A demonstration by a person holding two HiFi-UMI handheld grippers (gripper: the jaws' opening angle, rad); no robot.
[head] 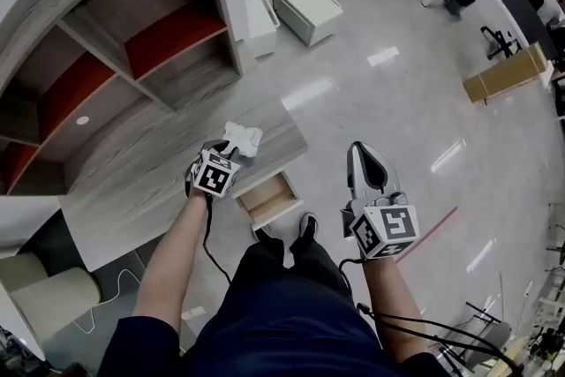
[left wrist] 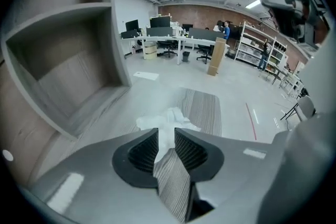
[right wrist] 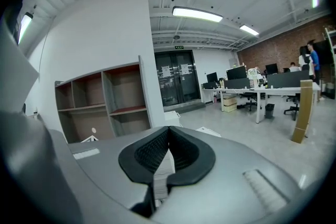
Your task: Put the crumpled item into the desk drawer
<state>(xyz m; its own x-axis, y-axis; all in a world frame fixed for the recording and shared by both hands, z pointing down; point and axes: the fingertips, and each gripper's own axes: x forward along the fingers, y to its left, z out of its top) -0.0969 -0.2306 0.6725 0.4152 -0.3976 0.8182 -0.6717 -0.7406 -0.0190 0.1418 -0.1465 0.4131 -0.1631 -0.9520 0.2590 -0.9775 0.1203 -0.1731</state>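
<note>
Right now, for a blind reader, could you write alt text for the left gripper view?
The left gripper pinches a white crumpled item between its dark jaws, over a wood-grain desk top. A wooden shelf unit rises at the left, and office desks stand far beyond.

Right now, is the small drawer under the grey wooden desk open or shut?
Open. In the head view the light wooden drawer sticks out from under the grey wood-grain desk, its tan inside showing.
</note>
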